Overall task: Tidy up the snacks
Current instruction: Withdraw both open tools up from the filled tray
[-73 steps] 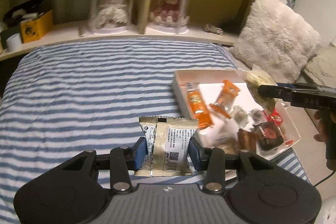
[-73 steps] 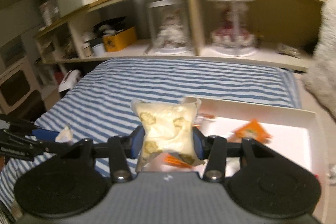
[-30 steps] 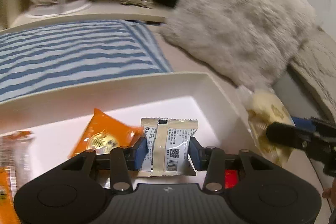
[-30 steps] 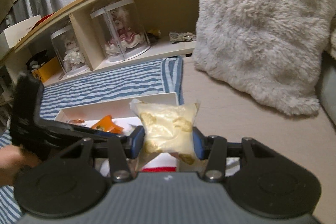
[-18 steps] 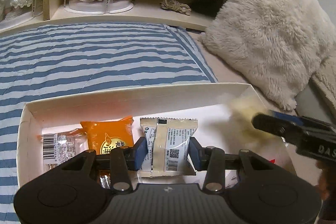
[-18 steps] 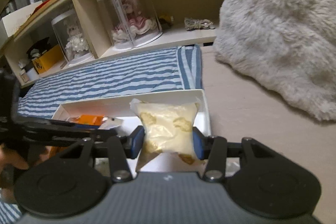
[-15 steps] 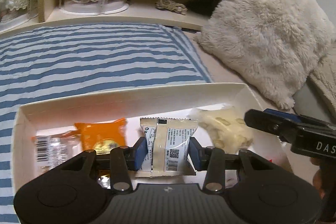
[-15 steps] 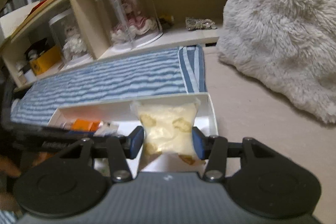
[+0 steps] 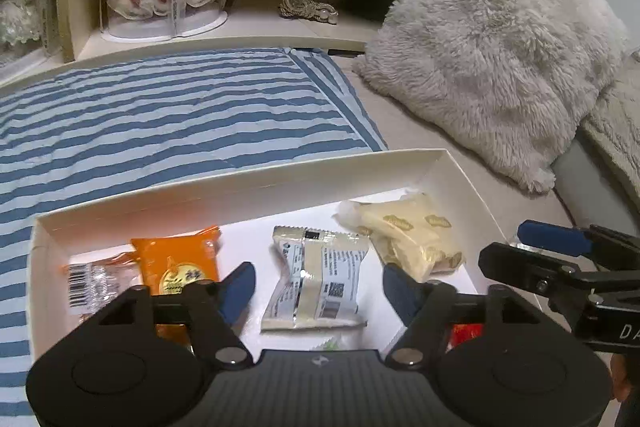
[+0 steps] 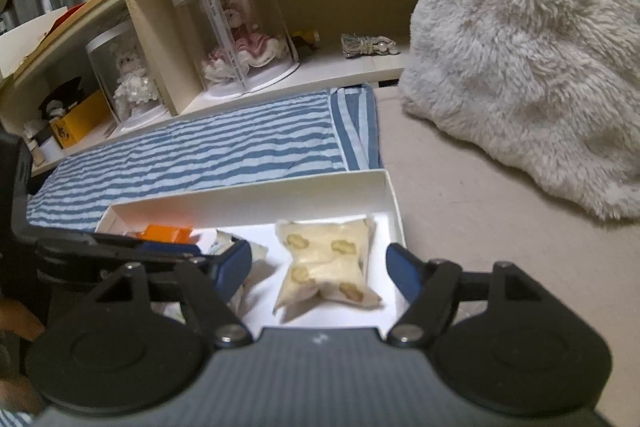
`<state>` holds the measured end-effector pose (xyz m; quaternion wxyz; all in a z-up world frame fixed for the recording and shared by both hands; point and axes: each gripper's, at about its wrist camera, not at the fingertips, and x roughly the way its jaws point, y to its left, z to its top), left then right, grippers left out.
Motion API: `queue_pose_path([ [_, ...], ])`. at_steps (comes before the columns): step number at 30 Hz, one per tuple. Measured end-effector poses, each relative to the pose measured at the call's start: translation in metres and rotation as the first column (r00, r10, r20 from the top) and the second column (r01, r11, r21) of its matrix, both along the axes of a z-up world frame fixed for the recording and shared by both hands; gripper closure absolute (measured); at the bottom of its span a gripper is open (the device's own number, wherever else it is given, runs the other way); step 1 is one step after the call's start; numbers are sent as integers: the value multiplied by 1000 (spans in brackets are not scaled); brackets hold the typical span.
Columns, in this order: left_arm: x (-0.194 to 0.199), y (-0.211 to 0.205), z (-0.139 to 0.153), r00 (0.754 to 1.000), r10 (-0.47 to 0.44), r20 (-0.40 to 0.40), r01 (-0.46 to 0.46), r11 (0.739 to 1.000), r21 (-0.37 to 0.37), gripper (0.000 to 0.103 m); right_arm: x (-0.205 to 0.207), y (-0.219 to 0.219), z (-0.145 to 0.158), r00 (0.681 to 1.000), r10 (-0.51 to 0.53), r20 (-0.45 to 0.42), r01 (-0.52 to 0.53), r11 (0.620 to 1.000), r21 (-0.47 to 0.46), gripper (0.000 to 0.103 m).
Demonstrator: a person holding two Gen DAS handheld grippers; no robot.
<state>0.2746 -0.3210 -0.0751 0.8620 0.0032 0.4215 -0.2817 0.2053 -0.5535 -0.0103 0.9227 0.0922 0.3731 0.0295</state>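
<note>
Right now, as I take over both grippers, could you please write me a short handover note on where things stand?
Left gripper: jaws have just opened, pads clear of the white label-printed packet, which lies on the floor of the white box.
Right gripper: jaws have just opened too; the pale yellow packet lies loose in the box's right end.
Also in the box: an orange packet, a clear barcoded wrapper, and something red half hidden behind the left gripper.
Done: both carried packets are in the box.
Left: lift both grippers clear. No loose snacks show on the striped blanket.
</note>
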Motion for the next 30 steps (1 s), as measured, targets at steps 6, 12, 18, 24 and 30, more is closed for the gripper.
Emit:
queue_pose_path([
  [6, -16, 11, 13, 1000, 9, 8, -9, 1000, 5, 13, -13, 1, 5, 1000, 0, -6, 0, 1000, -5, 20],
  [12, -32, 23, 26, 999, 32, 10, -32, 999, 18, 2, -24, 7, 17, 1000, -1, -11, 1, 1000, -24, 13],
  [18, -49, 41, 44, 998, 57, 20, -58, 998, 25, 0, -38, 17, 36, 1000, 4, 8, -4, 998, -63, 1],
  [24, -72, 62, 64, 994, 85, 74, -90, 994, 63, 0, -57, 32, 52, 1000, -2, 20, 5, 994, -106, 1],
  [30, -97, 91, 83, 989, 113, 93, -120, 991, 65, 0, -78, 50, 66, 1000, -8, 29, 12, 992, -125, 1],
])
